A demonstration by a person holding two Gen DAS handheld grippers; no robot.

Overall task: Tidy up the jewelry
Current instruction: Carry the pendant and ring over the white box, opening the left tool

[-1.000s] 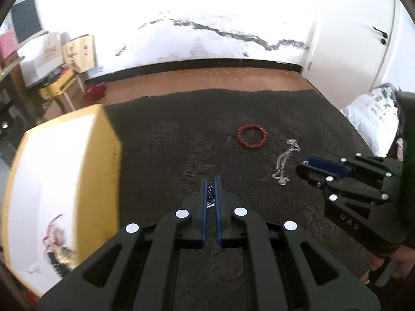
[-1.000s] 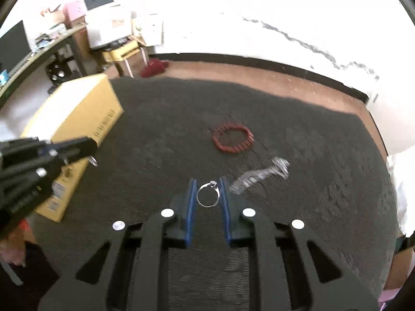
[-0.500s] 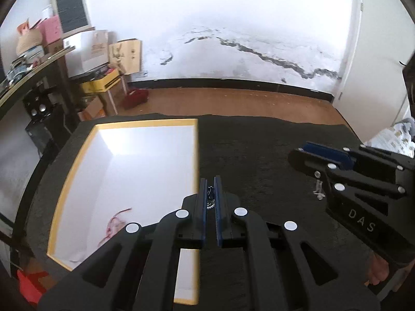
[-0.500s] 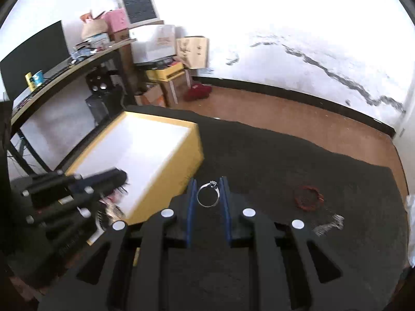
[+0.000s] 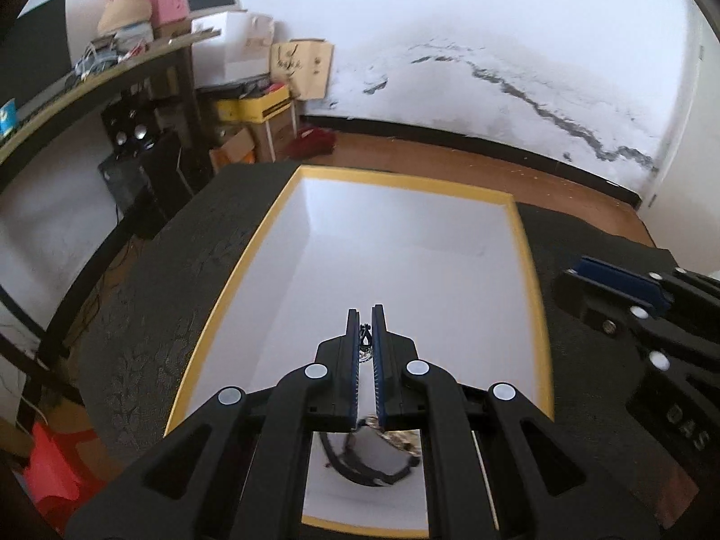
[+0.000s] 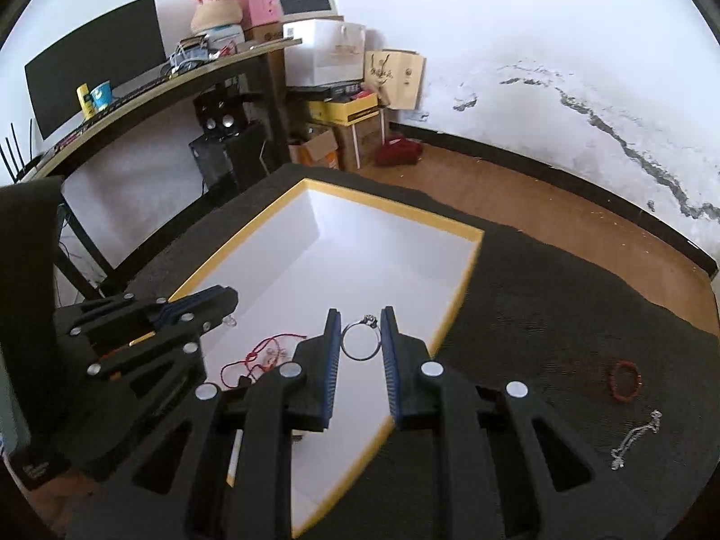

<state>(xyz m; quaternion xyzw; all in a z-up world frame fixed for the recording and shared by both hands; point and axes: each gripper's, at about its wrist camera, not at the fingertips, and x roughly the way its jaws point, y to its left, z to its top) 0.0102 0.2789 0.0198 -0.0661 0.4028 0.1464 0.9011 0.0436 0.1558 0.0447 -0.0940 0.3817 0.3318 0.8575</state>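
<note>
I see the yellow-rimmed white box (image 6: 454, 290) on the dark counter (image 6: 562, 297), and over it my right claw (image 6: 360, 337) grips a silver ring (image 6: 358, 343) while my left claw (image 5: 365, 337) pinches a small dark trinket (image 5: 365, 336).

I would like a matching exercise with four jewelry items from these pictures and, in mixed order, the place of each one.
Items:
1. silver ring
2. red bead bracelet
3. silver chain
4. red cord

Places:
A. lying inside the yellow-edged box
B. pinched in the right claw
C. on the dark cloth, nearest the picture's right edge
D. on the dark cloth, between the chain and the box

Pairs: 1-B, 2-D, 3-C, 4-A
</note>
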